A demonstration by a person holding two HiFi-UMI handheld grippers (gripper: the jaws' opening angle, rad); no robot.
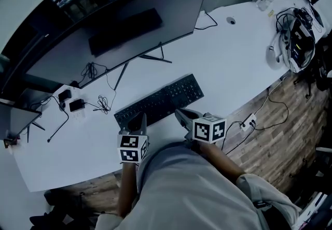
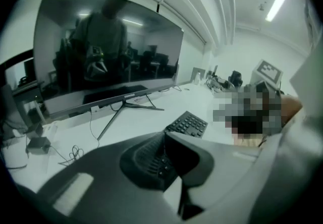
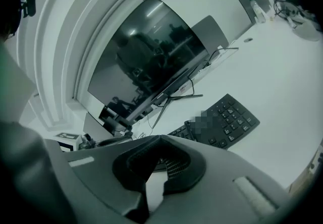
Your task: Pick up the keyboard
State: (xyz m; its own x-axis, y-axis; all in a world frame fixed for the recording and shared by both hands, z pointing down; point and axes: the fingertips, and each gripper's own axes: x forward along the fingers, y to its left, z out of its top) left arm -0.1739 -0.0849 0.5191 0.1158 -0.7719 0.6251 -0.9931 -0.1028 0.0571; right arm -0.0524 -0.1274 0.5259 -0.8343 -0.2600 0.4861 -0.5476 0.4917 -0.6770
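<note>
A black keyboard [image 1: 161, 99] lies flat on the white desk [image 1: 228, 63], in front of the monitor. My left gripper [image 1: 139, 118] is at the keyboard's near left edge, its tip over the edge. My right gripper [image 1: 180, 114] is just short of the near edge, right of the middle. Both are shut with nothing between the jaws. In the left gripper view the keyboard [image 2: 189, 123] shows past the closed jaws of the left gripper [image 2: 164, 134]. In the right gripper view it [image 3: 229, 119] lies ahead and to the right of the right gripper [image 3: 160, 137].
A wide curved monitor [image 1: 119, 22] on a thin stand is behind the keyboard. Adapters and loose cables [image 1: 72, 103] lie at the left. A power strip [image 1: 248, 121] hangs at the desk's front edge. Headset and cluttered gear [image 1: 295, 37] sit at the far right.
</note>
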